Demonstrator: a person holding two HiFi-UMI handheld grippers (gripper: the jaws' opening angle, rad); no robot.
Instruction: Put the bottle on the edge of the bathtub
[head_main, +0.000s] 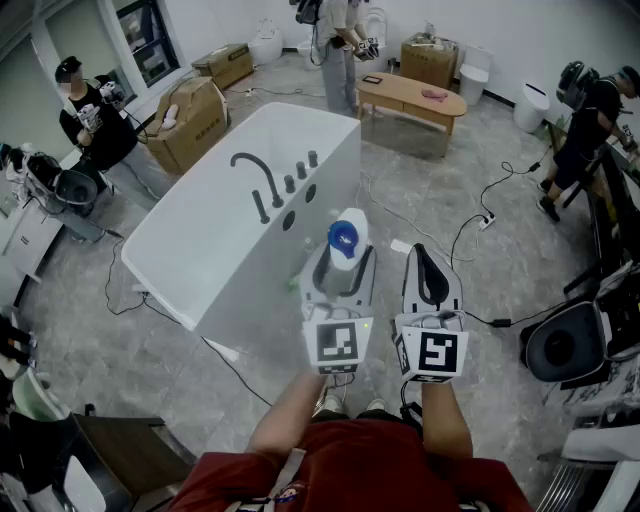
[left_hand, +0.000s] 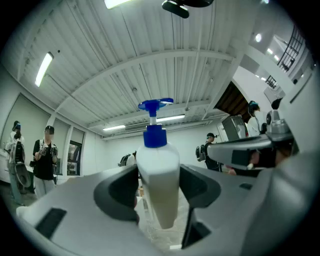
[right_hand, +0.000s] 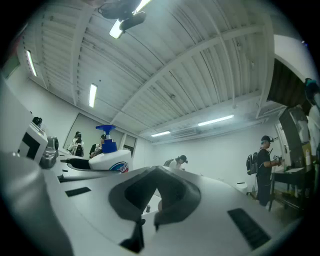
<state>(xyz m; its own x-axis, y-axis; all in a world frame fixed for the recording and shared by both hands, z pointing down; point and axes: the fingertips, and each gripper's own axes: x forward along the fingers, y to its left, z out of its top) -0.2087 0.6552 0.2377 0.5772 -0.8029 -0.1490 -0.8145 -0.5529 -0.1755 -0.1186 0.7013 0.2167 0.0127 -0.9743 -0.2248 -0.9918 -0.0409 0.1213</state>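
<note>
— What have the left tongs (left_hand: 158, 186) got?
— They're clamped on a white plastic pump bottle with a blue pump head (head_main: 346, 240), one pad on each side of its body, the pump end up.
— And where is that bottle against the tub?
— In the head view it's held just beside the long outer wall of the white freestanding bathtub (head_main: 250, 280), over the grey tiled floor (head_main: 420, 200). It isn't resting on the rim. The dark curved tap (head_main: 255, 175) sits further along the tub.
— The right tongs (head_main: 428, 268)?
— Pressed together with nothing between them, just right of the bottle.
</note>
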